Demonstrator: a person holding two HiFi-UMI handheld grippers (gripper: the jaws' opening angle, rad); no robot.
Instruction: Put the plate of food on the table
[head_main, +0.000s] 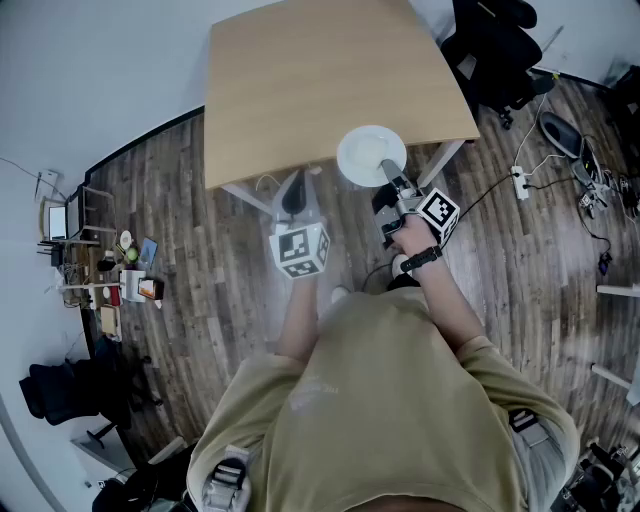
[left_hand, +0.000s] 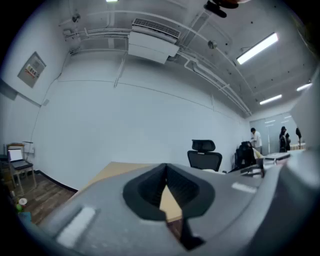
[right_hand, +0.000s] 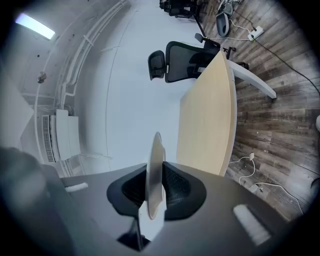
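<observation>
The white plate (head_main: 371, 155), stiff, smooth and probably breakable, sits at the near edge of the table (head_main: 330, 80). The right gripper (head_main: 392, 178) pinches it by the rim, a slippery hold that would be steadier taken deeper. Short of the table, the left gripper (head_main: 293, 195) is pressed together, empty.

Two grippers are showing: the left gripper (head_main: 293, 192) and the right gripper (head_main: 392, 177). One plate (head_main: 368, 153) and one table (head_main: 330, 80) are showing. Two black chairs are standing about, one chair (head_main: 495, 50) and another chair (head_main: 62, 392). One power strip (head_main: 520, 181) is lying out, and one laptop (head_main: 56, 222) is sitting open.
</observation>
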